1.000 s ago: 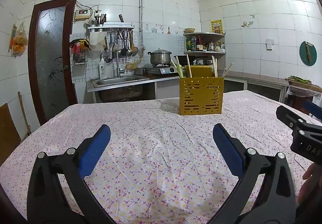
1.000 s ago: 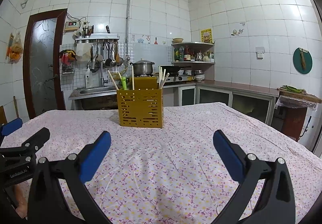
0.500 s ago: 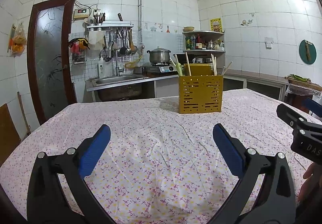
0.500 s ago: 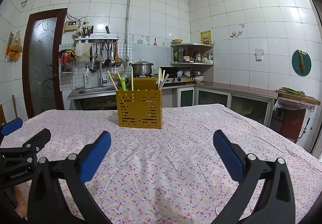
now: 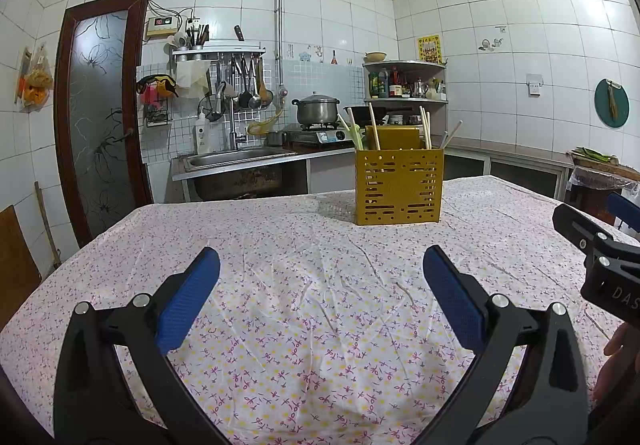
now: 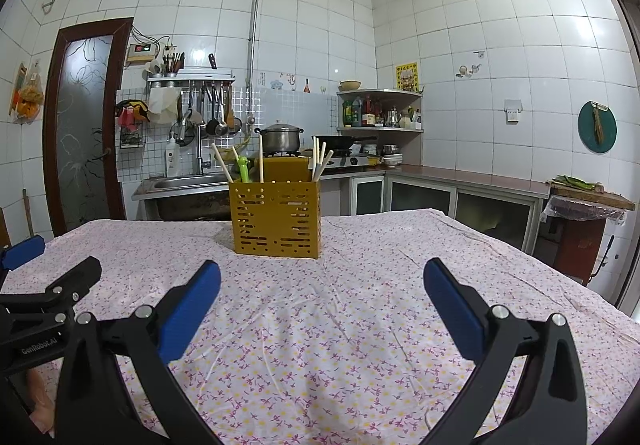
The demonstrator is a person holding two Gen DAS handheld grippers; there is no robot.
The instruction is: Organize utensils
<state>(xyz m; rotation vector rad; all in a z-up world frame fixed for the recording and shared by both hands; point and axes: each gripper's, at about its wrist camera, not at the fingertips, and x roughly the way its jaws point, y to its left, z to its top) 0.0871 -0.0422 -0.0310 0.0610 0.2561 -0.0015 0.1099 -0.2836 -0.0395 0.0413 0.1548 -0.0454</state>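
Both tongs wide, holding nothing: left tongs [image 5: 321, 285], right tongs [image 6: 322, 287]. Yellow utensil holder [image 6: 275, 220] upright on bench [image 6: 320, 325], well beyond both tongs. Chopsticks [image 6: 260, 159] stand inside. Green utensil [image 6: 243, 169] clear only in right view.

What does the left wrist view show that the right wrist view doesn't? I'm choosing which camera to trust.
Only the left wrist view shows the left gripper head-on, open, with the right gripper at its right edge. Only the right wrist view shows the right gripper head-on, open, and the green utensil. Both show the yellow utensil holder with chopsticks on the floral tablecloth.
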